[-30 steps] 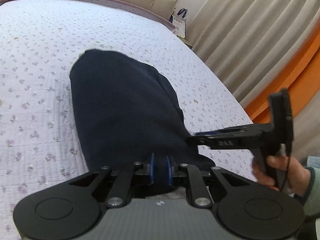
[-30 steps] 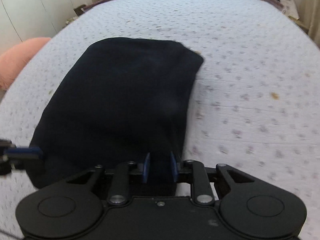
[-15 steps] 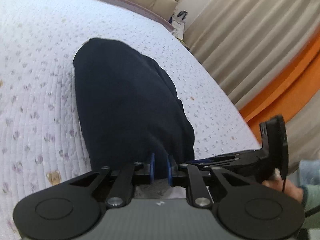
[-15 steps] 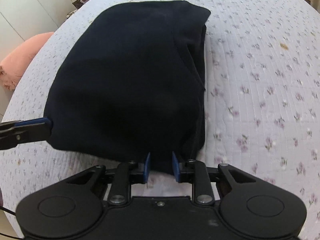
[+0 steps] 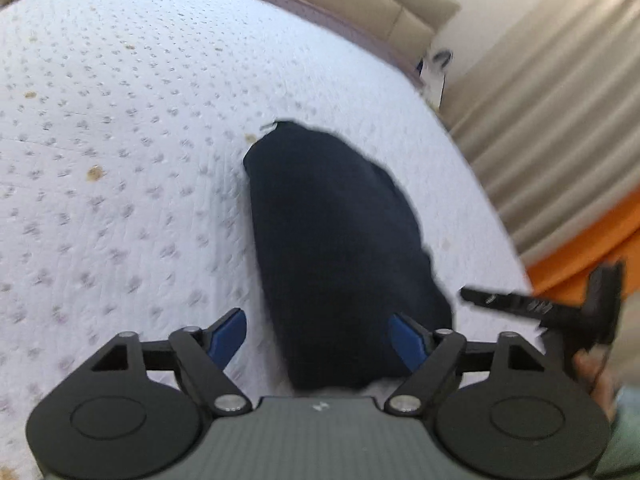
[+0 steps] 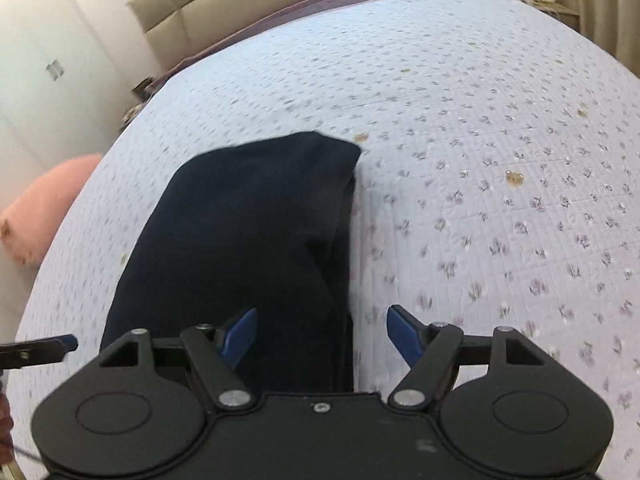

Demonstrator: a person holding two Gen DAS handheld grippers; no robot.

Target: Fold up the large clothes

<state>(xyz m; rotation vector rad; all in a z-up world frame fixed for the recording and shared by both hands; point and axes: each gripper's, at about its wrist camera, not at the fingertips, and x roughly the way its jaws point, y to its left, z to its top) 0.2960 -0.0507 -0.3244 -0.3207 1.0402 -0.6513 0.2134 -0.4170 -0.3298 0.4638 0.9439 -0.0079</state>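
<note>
Left gripper (image 5: pixel 318 334) first: jaws spread wide, pinching nothing, blue fingertips (image 5: pixel 228 334) hovering either side of the near end of the navy garment (image 5: pixel 336 240). From that wrist I see the garment as a folded bundle on the quilted floral bedspread (image 5: pixel 120 160), long axis running from the near edge of the bed toward the headboard (image 5: pixel 360 4), nearer the curtain-side edge. Moving right, the right gripper (image 6: pixel 320 332) is also splayed apart and empty, sitting over the bundle's near right-hand corner; one blue pad is above cloth, the other above bare bedspread. Right wrist view shows stacked layers along the right side of the garment, so I judge it's already folded at least once. Handling call: soft, limp knit, moderately heavy for cloth, not slippery, nothing fragile; it will sag and the layers can shear apart if lifted from one point. I'd pinch through all layers at the two near corners, one per gripper, and lift evenly. Motion blur on both views, so edge detail is uncertain.
</note>
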